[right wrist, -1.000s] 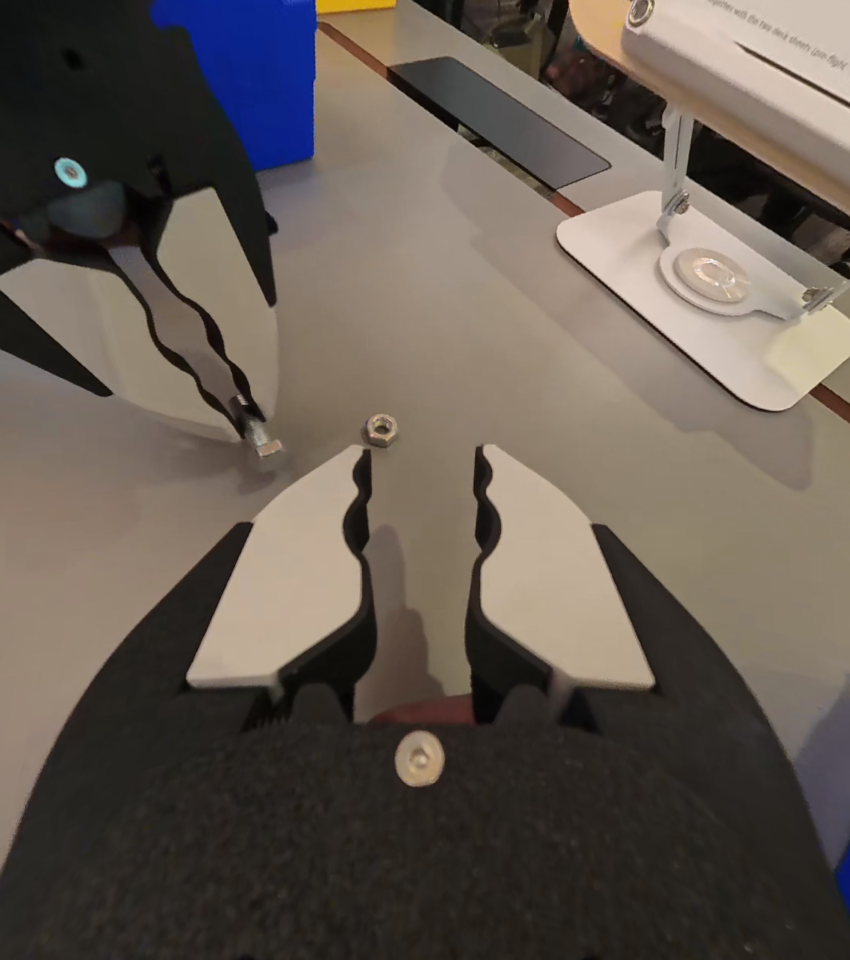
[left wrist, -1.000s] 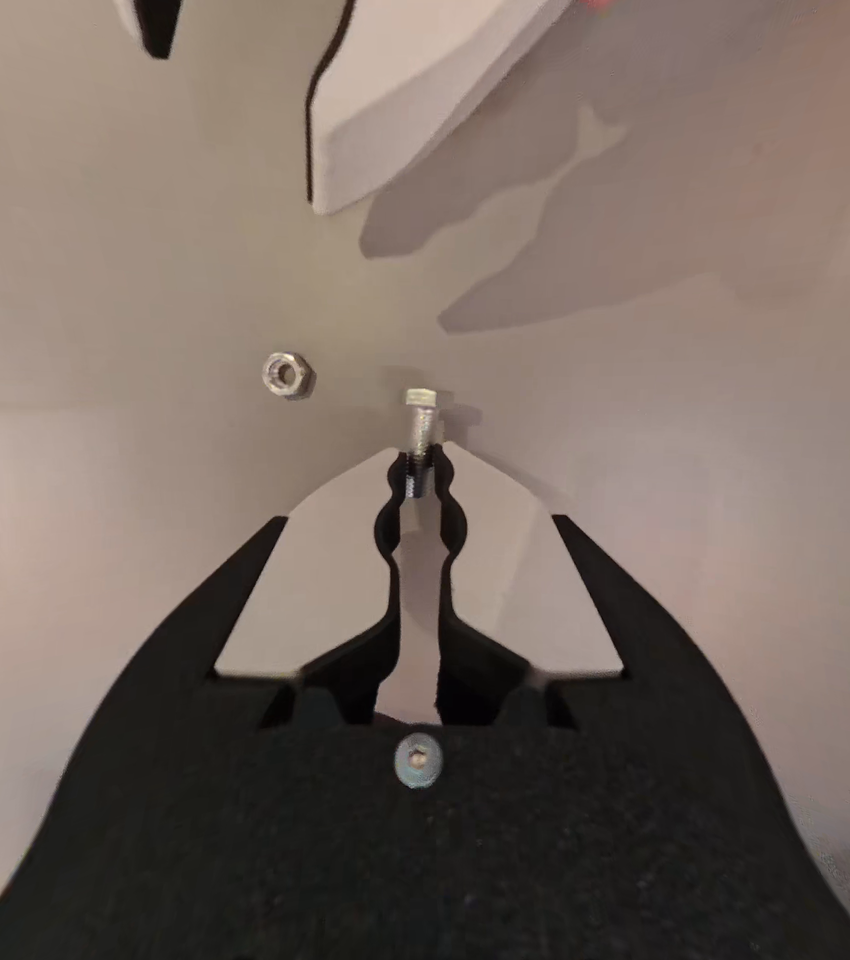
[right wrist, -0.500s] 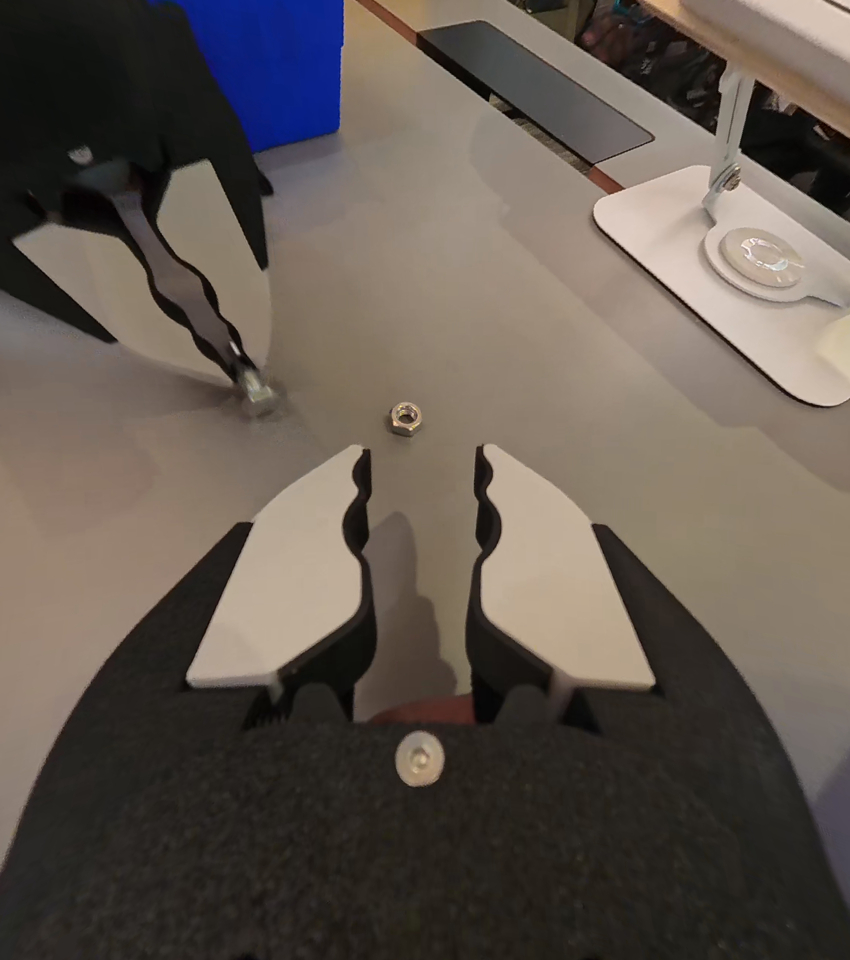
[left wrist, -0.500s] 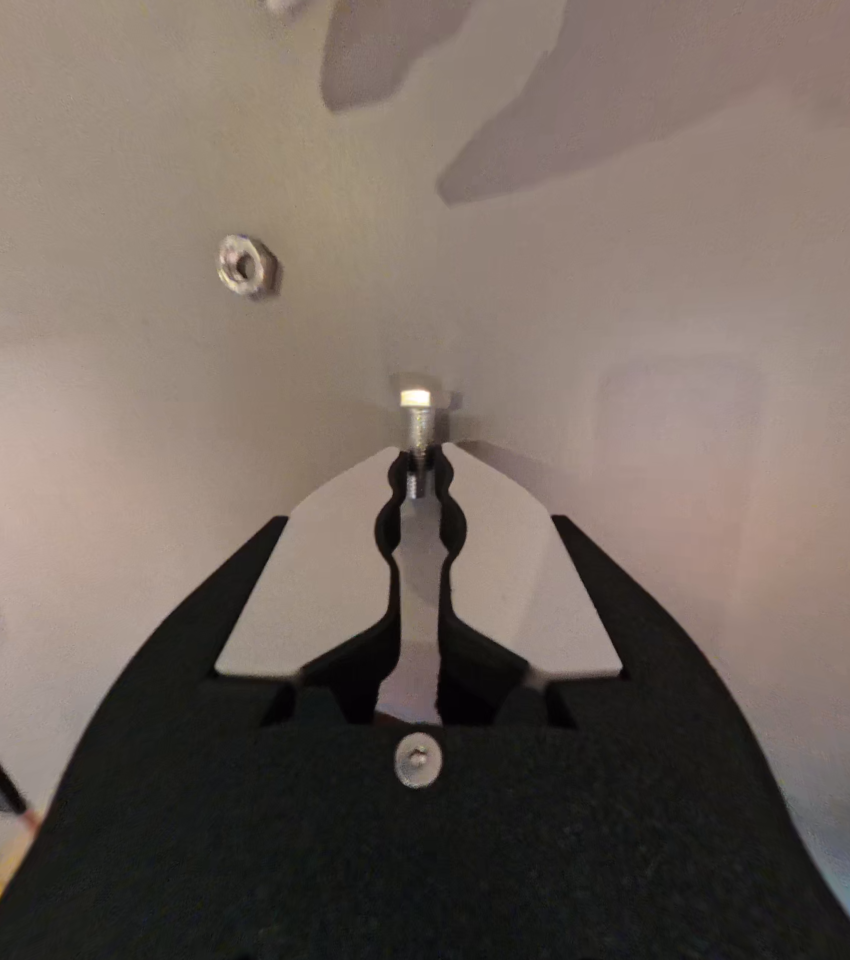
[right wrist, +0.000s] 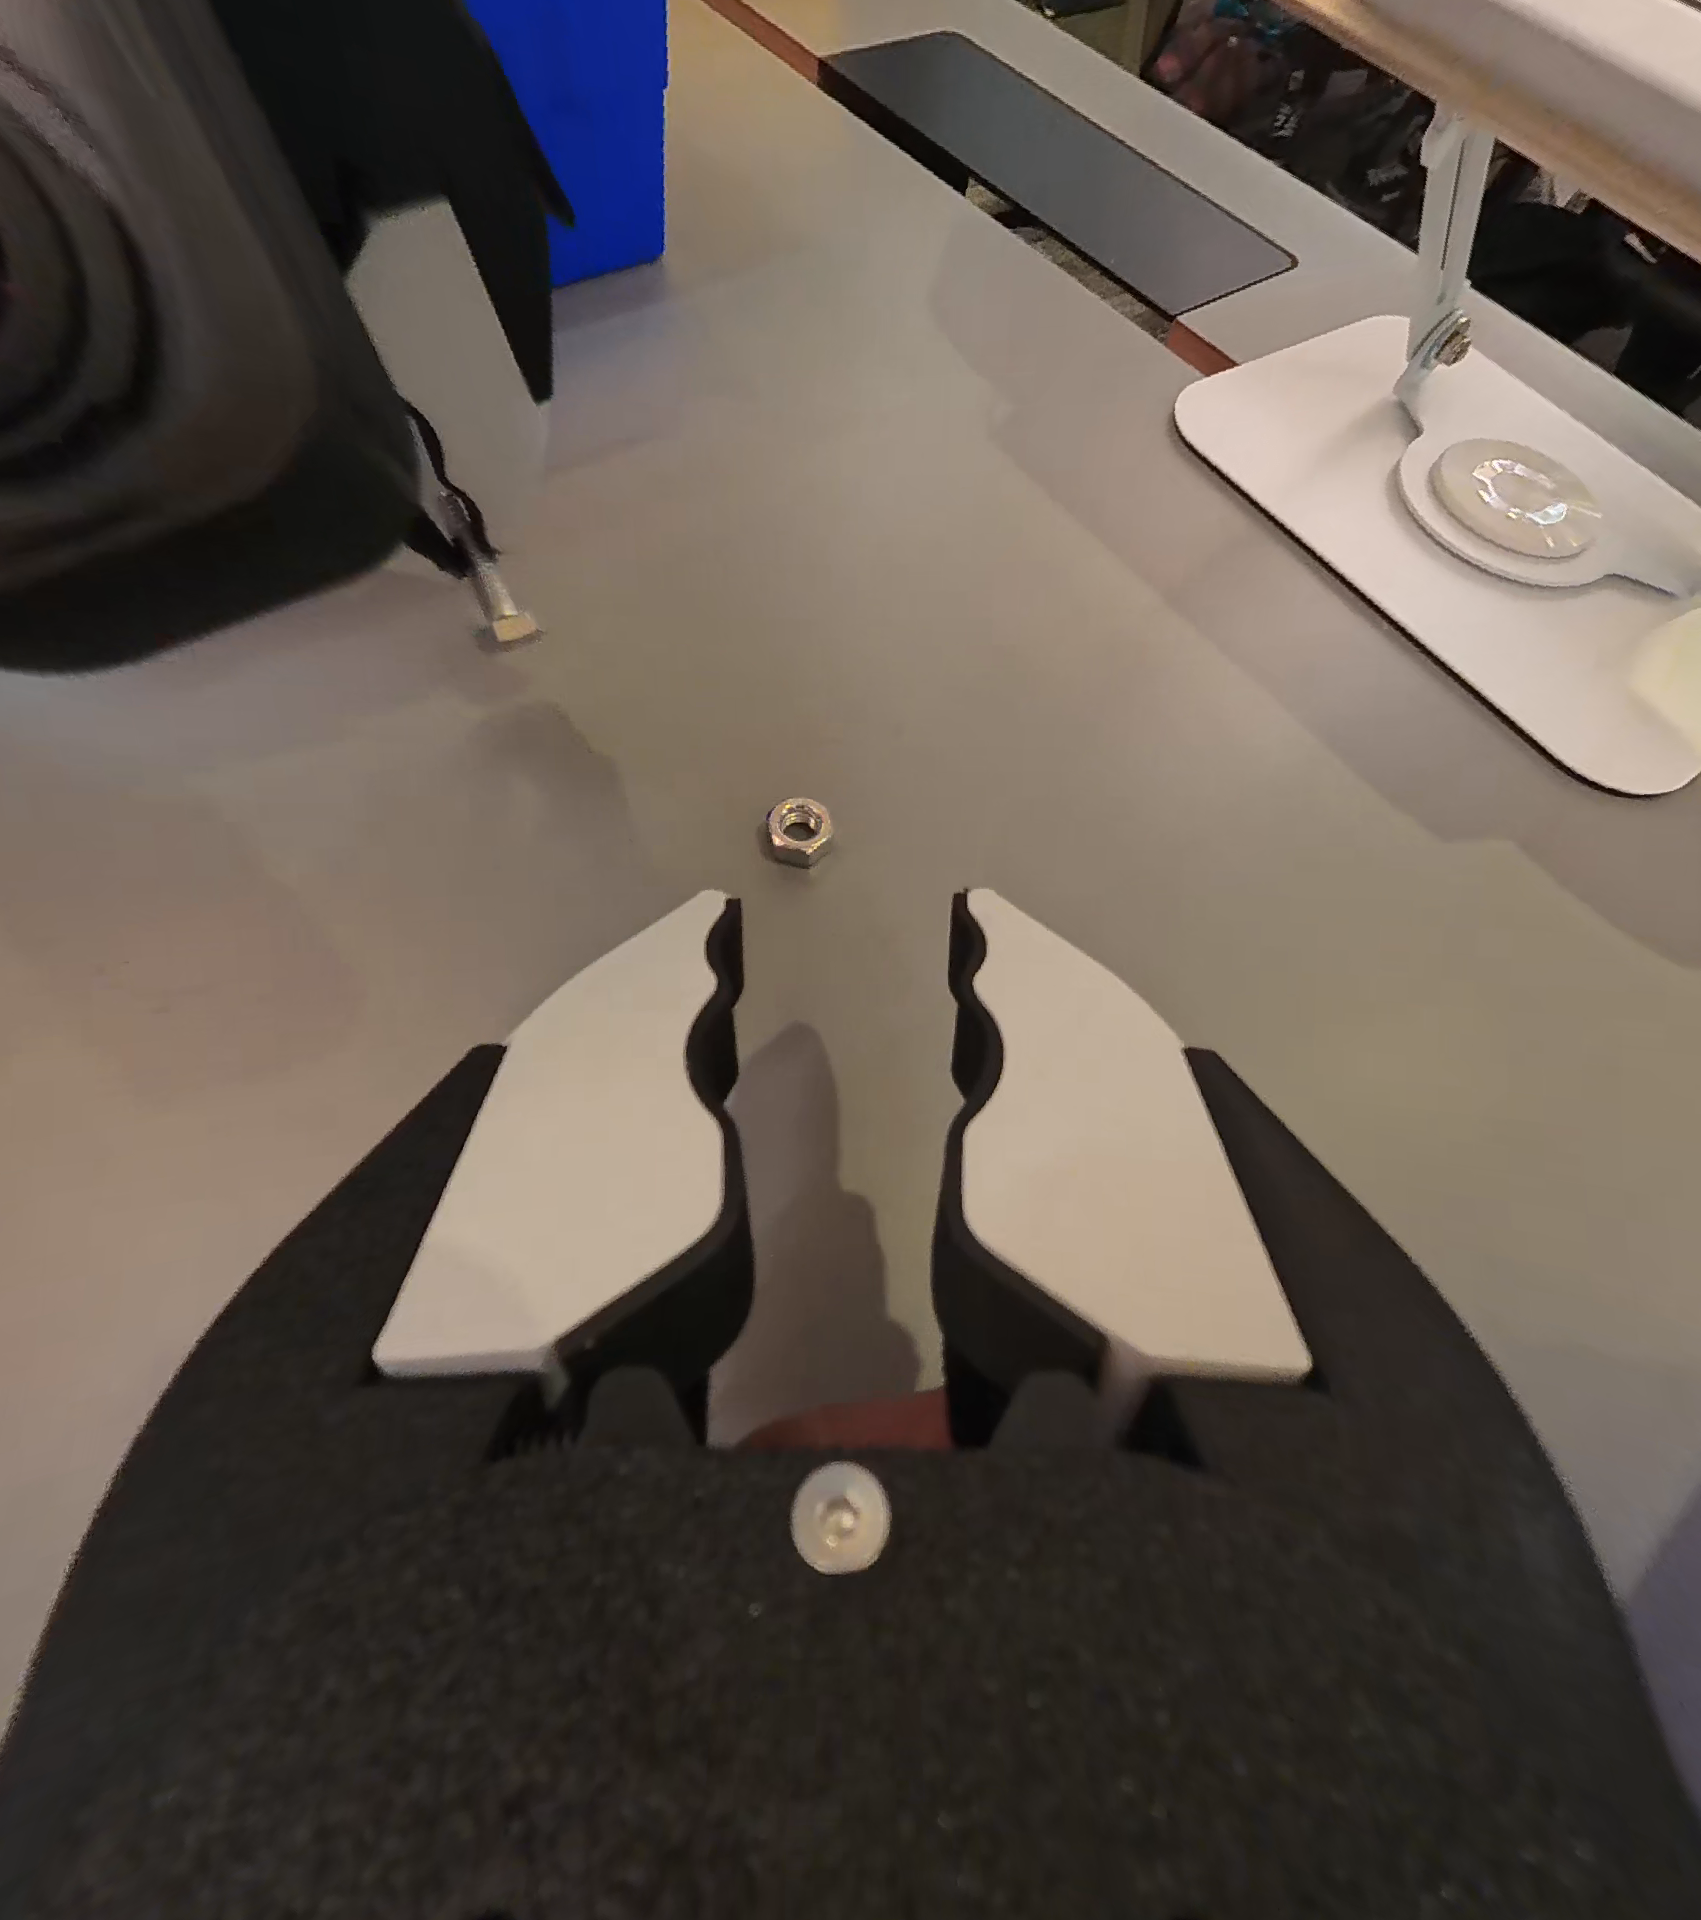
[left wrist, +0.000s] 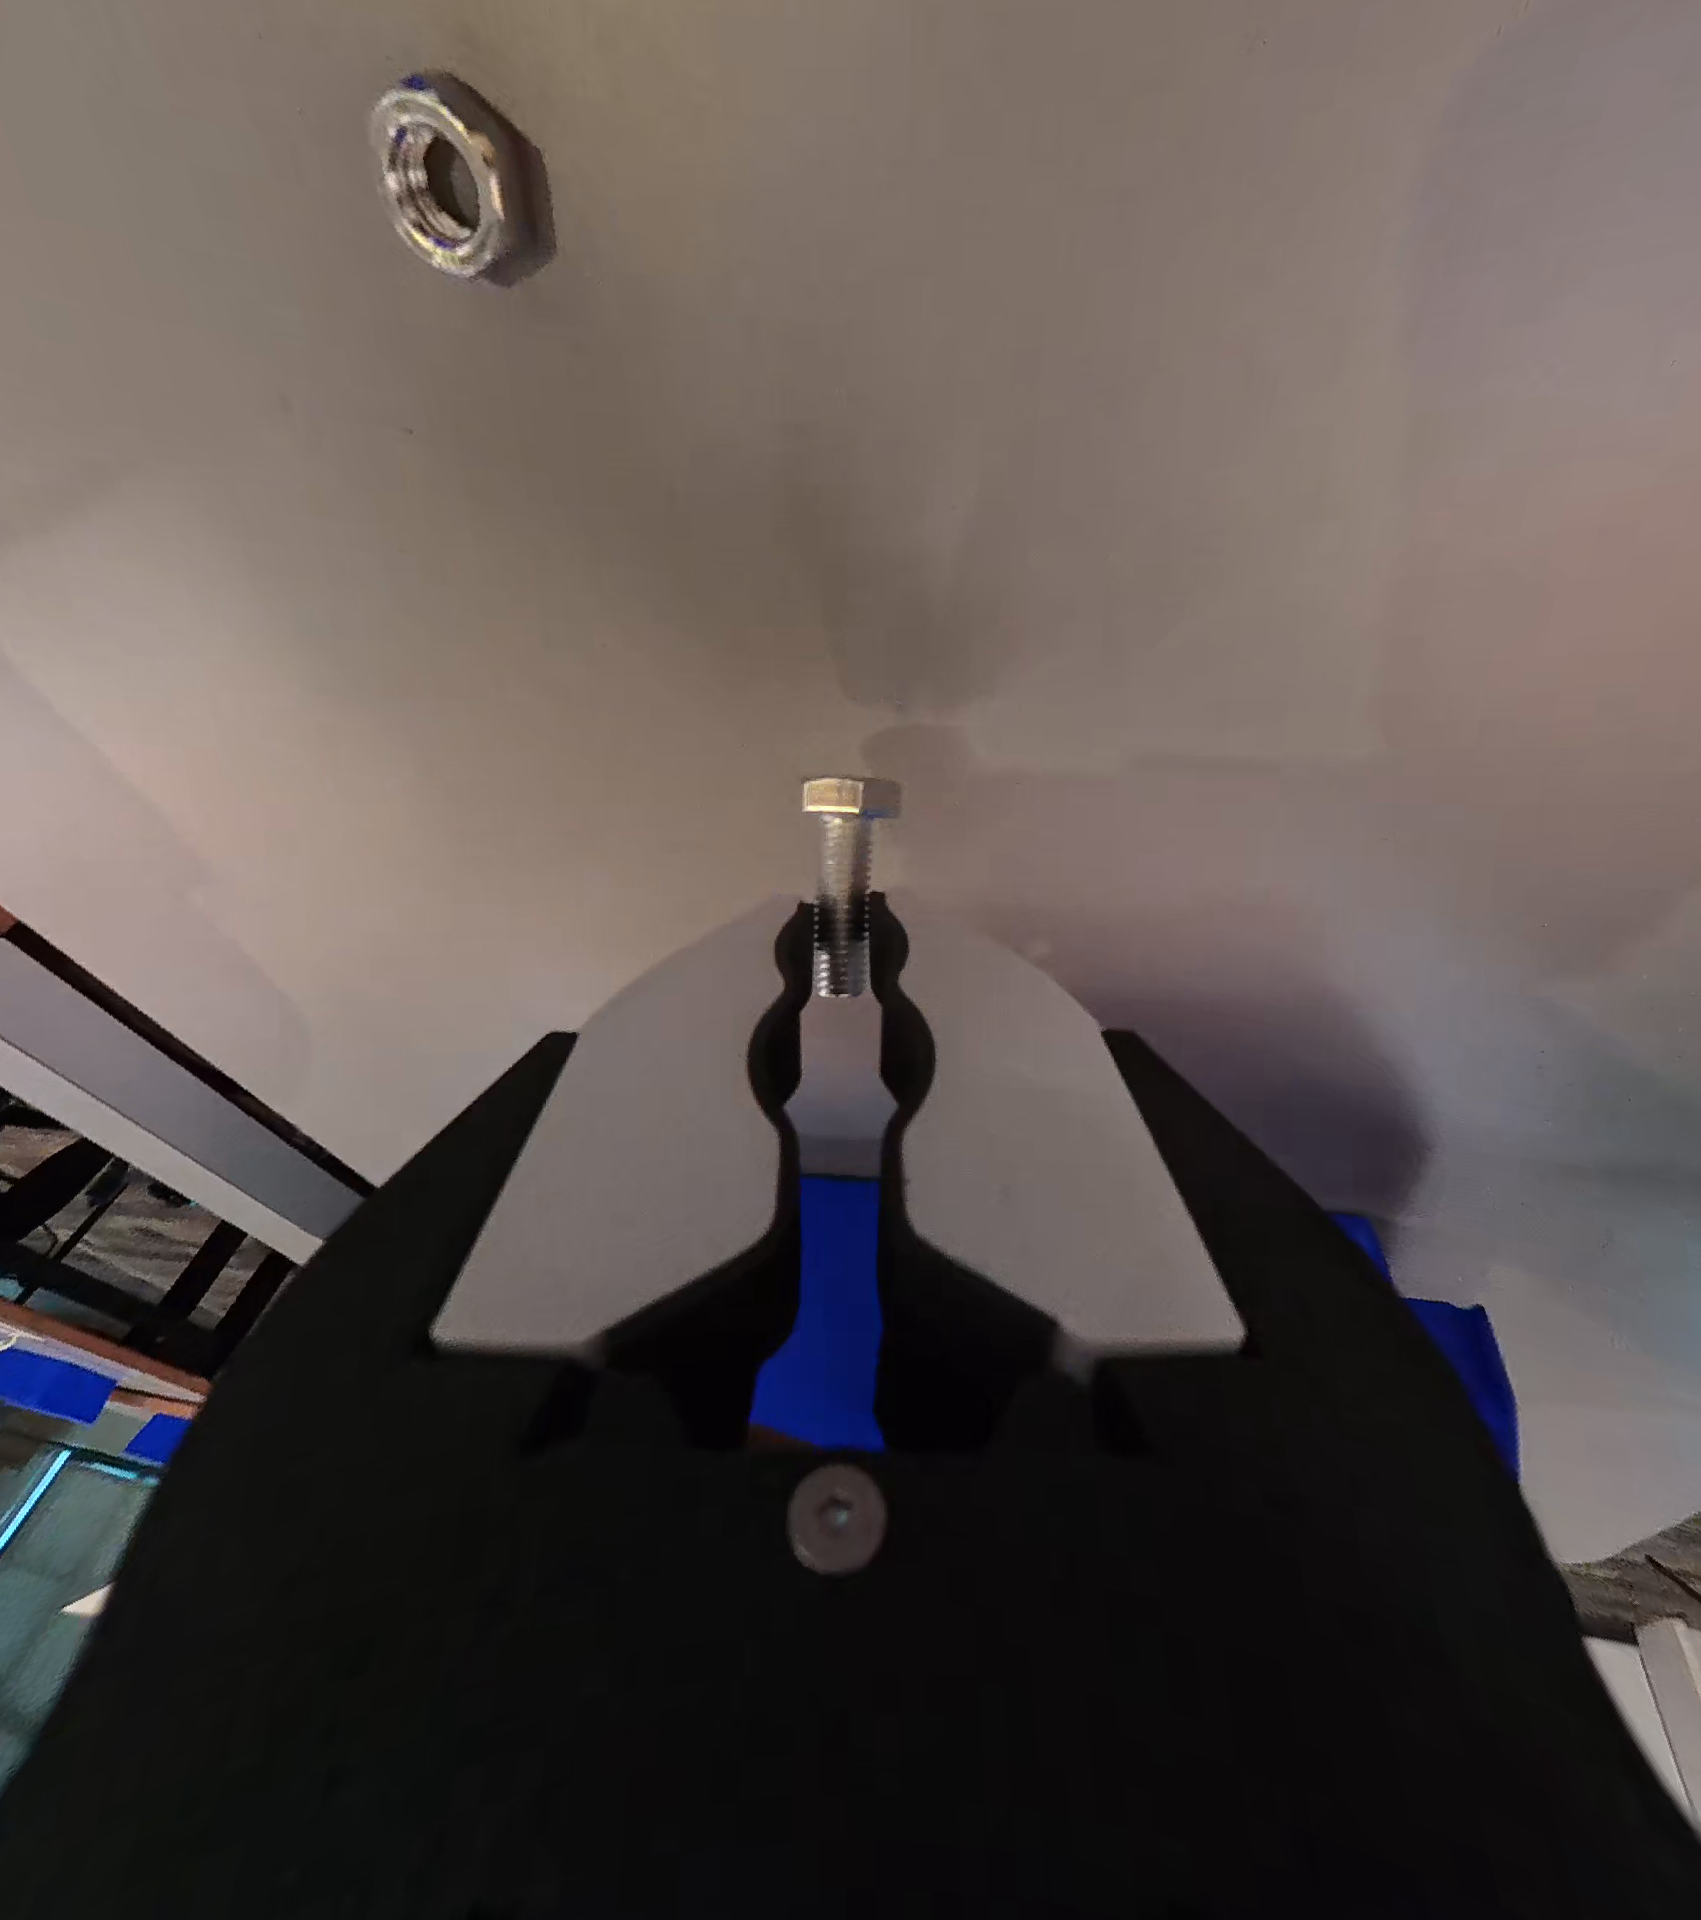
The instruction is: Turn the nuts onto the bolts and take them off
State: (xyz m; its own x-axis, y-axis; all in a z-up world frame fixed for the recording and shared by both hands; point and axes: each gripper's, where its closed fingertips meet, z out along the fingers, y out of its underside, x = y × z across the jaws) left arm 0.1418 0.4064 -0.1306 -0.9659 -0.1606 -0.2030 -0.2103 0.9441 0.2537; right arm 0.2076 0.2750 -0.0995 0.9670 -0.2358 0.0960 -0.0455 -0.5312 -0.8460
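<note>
My left tool (left wrist: 841,920) is clamped on the bolt (left wrist: 844,873) by its threaded shank, head pointing down at the grey bench (right wrist: 1033,540). My right tool (right wrist: 846,914) is spread apart, the nut (right wrist: 797,833) lying flat on the bench just beyond its tips.

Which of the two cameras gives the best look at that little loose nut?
The right wrist view: the nut lies sharp and flat on the table just ahead of the open right gripper. The left wrist view shows it larger but blurred, near the top edge.

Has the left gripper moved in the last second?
Yes. In the right wrist view the left gripper, gripping the bolt, has drawn away from the nut.
</note>
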